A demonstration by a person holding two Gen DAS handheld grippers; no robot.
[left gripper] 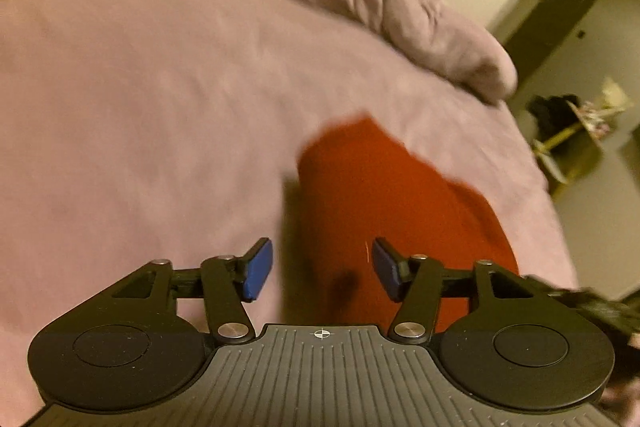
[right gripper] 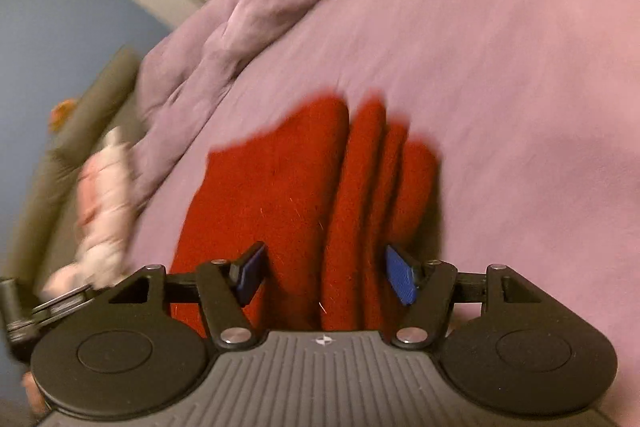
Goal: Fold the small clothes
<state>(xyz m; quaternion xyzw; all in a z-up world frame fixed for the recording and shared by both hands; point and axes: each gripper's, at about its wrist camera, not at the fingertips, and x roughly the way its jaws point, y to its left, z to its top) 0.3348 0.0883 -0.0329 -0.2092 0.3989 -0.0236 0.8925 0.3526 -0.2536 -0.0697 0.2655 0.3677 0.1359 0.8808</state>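
Hovering over the bed, both your left claw and right claw gape empty. Red cloth lies lower centre, soft, light, pleated; you should pinch its near corners, since thick folds may slip.

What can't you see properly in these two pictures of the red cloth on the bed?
- Red cloth: both views are motion-blurred; its near end is hidden behind the right claw, so the kind of garment is unclear.
- Left wrist view: the left claw body covers the cloth's lower part.
- White-and-pink thing beside the bed: too blurred to name.
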